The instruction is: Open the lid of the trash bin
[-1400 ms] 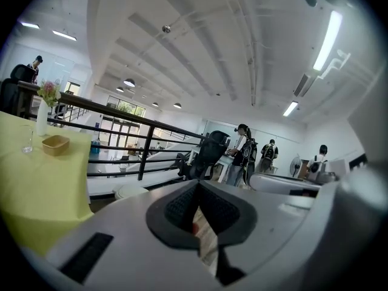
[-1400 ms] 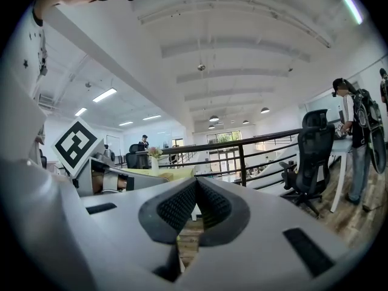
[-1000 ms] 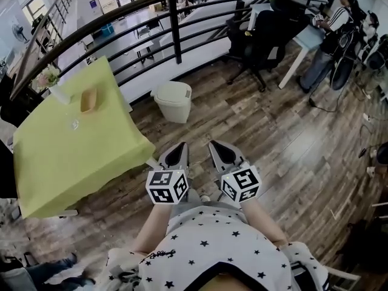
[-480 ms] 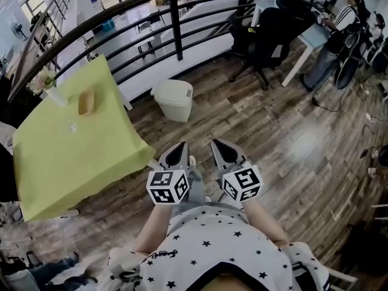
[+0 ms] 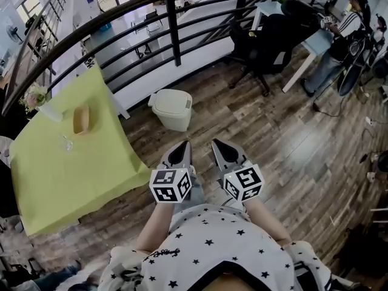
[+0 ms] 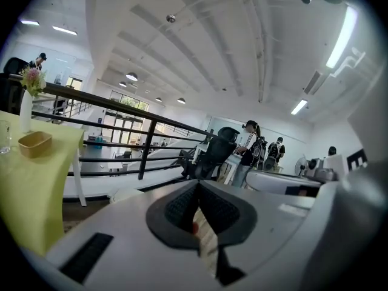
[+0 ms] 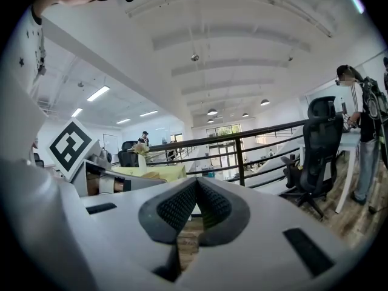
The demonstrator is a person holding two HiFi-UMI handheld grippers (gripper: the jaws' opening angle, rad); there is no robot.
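We held two grippers low in front of us, side by side and pointing ahead. The left gripper (image 5: 183, 144) had its two jaws pressed together at the tips, and it held nothing. The right gripper (image 5: 216, 143) was the same, jaws closed tight on nothing. There was one trash bin (image 5: 172, 108), small and white, standing on the wooden floor (image 5: 273, 138) ahead of both grippers and well apart from them. Its lid (image 5: 173, 100) was down, so we could not see what was inside. The bin stood near the black railing (image 5: 173, 23) and just beside the corner of one table (image 5: 73, 174) with a green cloth. On the table we counted three things: one vase (image 5: 50, 111) with flowers (image 5: 33, 96) in it, one little wooden bowl (image 5: 80, 119), and one clear glass (image 5: 65, 142). Far to the right, one person (image 5: 348, 23) stood at a desk (image 5: 312, 38) near a black office chair (image 5: 267, 35).
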